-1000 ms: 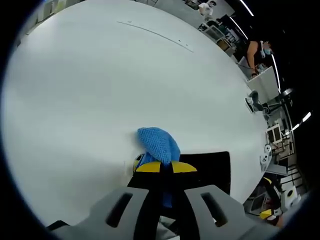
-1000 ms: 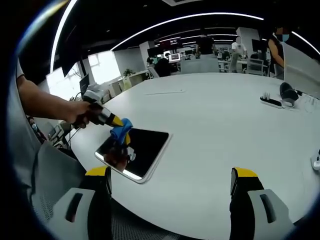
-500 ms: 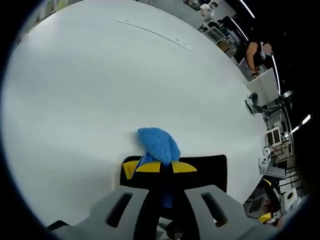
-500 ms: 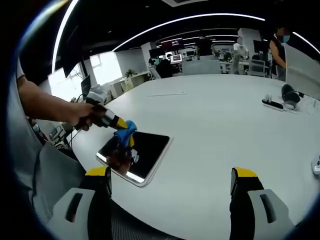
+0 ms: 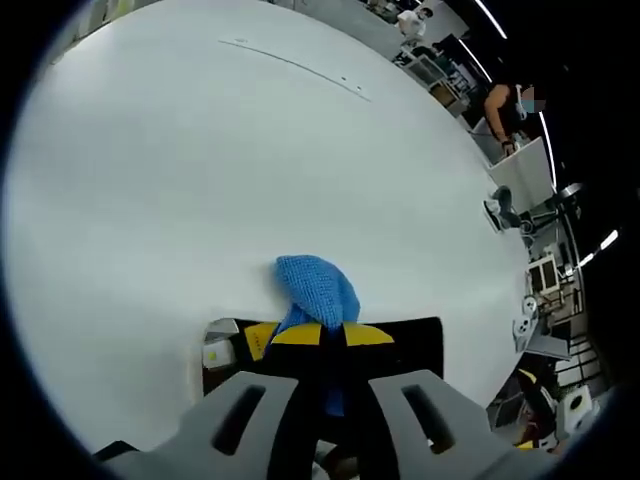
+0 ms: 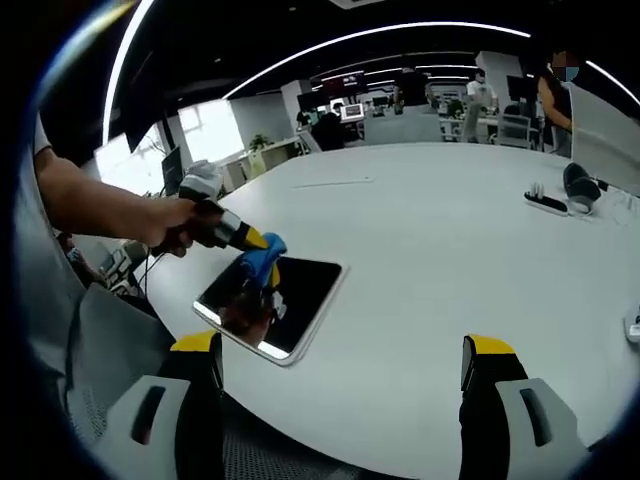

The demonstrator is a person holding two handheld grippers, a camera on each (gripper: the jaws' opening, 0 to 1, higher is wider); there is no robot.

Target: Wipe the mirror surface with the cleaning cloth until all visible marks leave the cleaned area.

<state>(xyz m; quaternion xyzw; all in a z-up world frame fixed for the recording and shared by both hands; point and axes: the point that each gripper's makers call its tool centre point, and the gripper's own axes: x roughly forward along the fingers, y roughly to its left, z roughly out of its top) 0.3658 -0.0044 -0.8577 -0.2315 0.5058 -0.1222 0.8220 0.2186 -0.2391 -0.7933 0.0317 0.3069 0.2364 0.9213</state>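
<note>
Cloth (image 6: 265, 262) slid farther along mirror (image 6: 300, 300) — left gripper (image 6: 250, 241) clamped

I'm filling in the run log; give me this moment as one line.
left gripper: shut on blue cloth, on mirror | right gripper: open, empty, above white table edge | stage: wiping

Nothing readable here tbh: no text, labels, brand names or numbers I can make out on anything in either gripper view. The lit screens way out ahead of the right gripper are just bright smudges, way too small and blurry to read
</note>
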